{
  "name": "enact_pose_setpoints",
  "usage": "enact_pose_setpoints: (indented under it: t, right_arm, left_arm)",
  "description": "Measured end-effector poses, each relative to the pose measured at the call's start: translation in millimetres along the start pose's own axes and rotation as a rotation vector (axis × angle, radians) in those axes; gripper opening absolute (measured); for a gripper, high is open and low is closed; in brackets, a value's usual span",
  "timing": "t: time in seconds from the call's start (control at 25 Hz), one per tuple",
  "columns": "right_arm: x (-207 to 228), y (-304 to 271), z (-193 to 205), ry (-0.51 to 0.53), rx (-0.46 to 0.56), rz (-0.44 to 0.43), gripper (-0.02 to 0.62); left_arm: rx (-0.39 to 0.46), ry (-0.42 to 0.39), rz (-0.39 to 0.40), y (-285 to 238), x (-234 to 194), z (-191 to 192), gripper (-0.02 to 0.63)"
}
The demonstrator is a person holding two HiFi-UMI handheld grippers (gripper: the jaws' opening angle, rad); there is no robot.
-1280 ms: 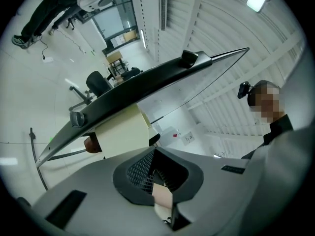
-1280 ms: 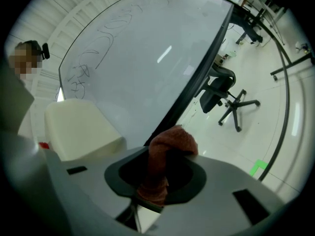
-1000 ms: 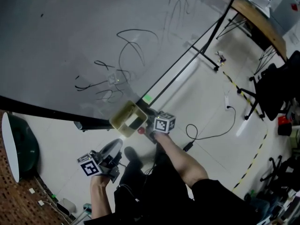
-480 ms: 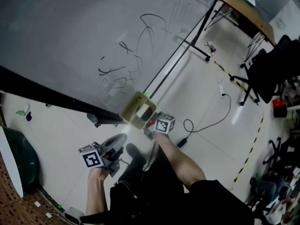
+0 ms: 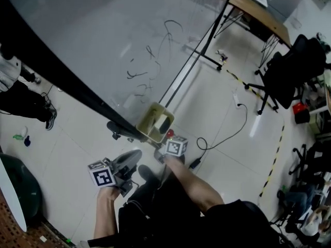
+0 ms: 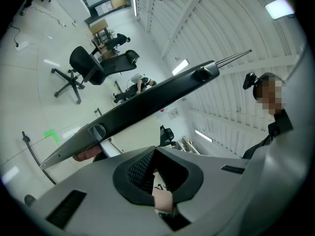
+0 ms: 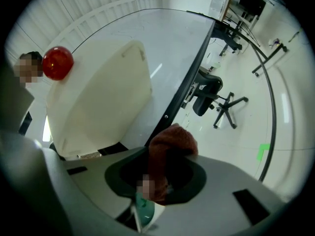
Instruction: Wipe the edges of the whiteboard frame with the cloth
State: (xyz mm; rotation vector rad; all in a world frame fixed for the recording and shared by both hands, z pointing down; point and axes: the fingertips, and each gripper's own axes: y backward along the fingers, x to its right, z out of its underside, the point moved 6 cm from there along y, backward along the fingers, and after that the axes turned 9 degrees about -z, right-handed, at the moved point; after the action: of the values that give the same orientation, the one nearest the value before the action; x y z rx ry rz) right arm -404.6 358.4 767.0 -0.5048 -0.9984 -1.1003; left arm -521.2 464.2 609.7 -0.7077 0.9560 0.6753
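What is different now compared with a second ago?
Mostly the head view swung: the whiteboard frame, nearly level across the lower left before, now slants steeply to the top left, and a bystander's legs have appeared. The right gripper stayed at the frame's near end, jaws shut on the reddish cloth; the left gripper stayed low.

Where things are by the whiteboard
The right gripper is next to the whiteboard frame, the cloth between its jaws. The left gripper is lower and to its left. A chair stands far right, a table behind it.
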Motion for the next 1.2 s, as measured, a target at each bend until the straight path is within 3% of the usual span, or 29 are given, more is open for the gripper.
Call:
enact_pose_setpoints:
  t: [0.24, 0.6, 1.0, 1.2]
  right_arm:
    - [-20.5, 2.3, 9.0, -0.101, 0.035, 0.014, 0.095]
    - [-63.9, 9.6, 13.6, -0.138, 0.033, 0.001, 0.092]
    - [-109.9, 0.6, 19.0, -0.192, 0.011, 0.04, 0.094]
    - [-138.7, -13.2, 18.3, -0.108, -0.068, 0.059, 0.094]
  left_arm:
    - [0.003, -0.017, 0.039, -1.1, 1.1, -4.4, -0.005]
    - [0.041, 0.006, 0.101, 12.1, 2.2, -11.3, -0.005]
    - [0.06, -0.027, 0.138, 28.2, 5.6, -13.5, -0.005]
    - [0.068, -0.071, 0.169, 36.9, 13.4, -19.8, -0.005]
